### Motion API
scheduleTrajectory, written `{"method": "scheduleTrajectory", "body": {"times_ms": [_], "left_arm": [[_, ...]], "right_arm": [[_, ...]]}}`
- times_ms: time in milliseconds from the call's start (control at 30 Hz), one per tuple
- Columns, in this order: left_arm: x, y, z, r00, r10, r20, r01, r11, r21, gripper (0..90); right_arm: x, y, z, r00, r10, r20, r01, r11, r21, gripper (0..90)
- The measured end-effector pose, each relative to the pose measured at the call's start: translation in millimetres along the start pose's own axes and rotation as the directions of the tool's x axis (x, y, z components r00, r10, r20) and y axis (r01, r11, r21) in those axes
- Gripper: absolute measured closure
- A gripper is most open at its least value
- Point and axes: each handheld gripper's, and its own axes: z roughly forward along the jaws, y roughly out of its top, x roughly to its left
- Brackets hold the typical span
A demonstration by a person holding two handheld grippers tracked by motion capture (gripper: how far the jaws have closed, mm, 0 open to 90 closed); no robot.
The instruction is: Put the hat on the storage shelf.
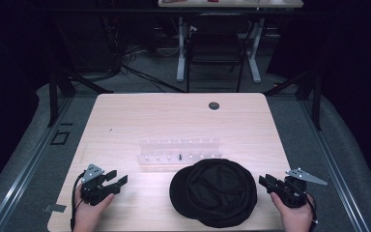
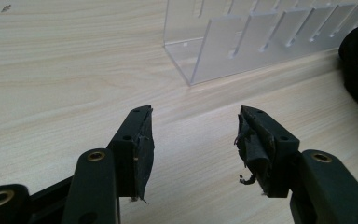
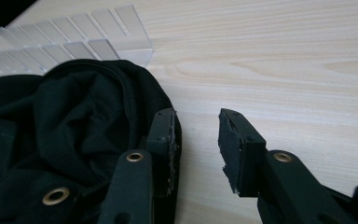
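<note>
We had the black cap [image 1: 214, 192] lying flat near the front edge of the worktop [image 1: 140, 116], midway between our two hands, with its open underside turned up — in the right gripper view [image 3: 70, 135] we looked straight into the dark lining and its seams. That placement put it within reach of either side. Just behind it, touching or nearly so, stood the clear acrylic rack [image 1: 179, 153], a long slotted organiser set across the worktop; its dividers looked empty apart from one small dark item we could not make out.

The left hand-held gripper [image 1: 117, 180] rested on the wood well to the left of the cap, jaws spread wide with nothing between them, aimed toward the rack's near corner [image 2: 223, 44]. The right hand-held gripper [image 1: 264, 181] sat just beside the cap's right rim, jaws likewise parted and empty — one jaw almost against the fabric. We judged both hands to be parked, ready to begin.
</note>
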Motion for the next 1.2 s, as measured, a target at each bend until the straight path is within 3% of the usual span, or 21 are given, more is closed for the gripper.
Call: {"method": "scheduleTrajectory", "body": {"times_ms": [100, 300, 567, 667, 800, 1000, 1133, 1200], "left_arm": [[-0.3, 0.1, -0.4, 1.0, 0.001, -0.004, -0.001, 1.0, -0.005, 45.7], [0.1, -0.7, 0.0, 1.0, -0.008, 0.005, 0.008, 0.9999, 0.007, 45.7], [-2.2, -0.1, -0.3, 0.9999, 0.007, 0.013, -0.007, 0.9999, 0.016, 45.6], [-2.5, 0.0, -0.7, 0.9999, 0.008, 0.012, -0.008, 0.9999, 0.013, 45.6], [-2.5, 0.2, -1.2, 0.9999, 0.009, 0.013, -0.009, 0.9999, 0.008, 45.6], [-1.5, 0.1, -1.3, 1.0, 0.005, 0.009, -0.005, 1.0, 0.004, 45.6], [-1.4, -0.1, -1.2, 1.0, 0.004, 0.008, -0.004, 1.0, 0.001, 45.5], [-1.7, -0.1, -1.3, 1.0, 0.004, 0.008, -0.004, 1.0, 0.004, 45.5]], "right_arm": [[3.7, 0.9, 0.6, 1.0, -0.007, 0.005, 0.007, 0.9996, 0.027, 65.9], [10.9, 7.8, -0.9, 0.9998, -0.018, -0.007, 0.018, 0.9993, 0.031, 69.6], [10.6, 20.0, -3.4, 0.9996, 0.014, -0.024, -0.013, 0.998, 0.062, 71.5], [8.2, 28.8, -5.1, 0.9959, 0.059, -0.069, -0.051, 0.9921, 0.115, 65.6], [7.9, 36.9, -6.4, 0.9961, 0.075, -0.046, -0.067, 0.9855, 0.156, 63.0], [12.9, 47.8, -6.1, 0.9997, 0.023, -0.009, -0.02, 0.973, 0.23, 62.8], [17.1, 53.0, -4.7, 0.9999, 0.003, -0.016, 0.002, 0.9654, 0.261, 62.3], [21.0, 56.9, -2.9, 0.9995, -0.01, -0.031, 0.019, 0.9548, 0.297, 63.1]]}}
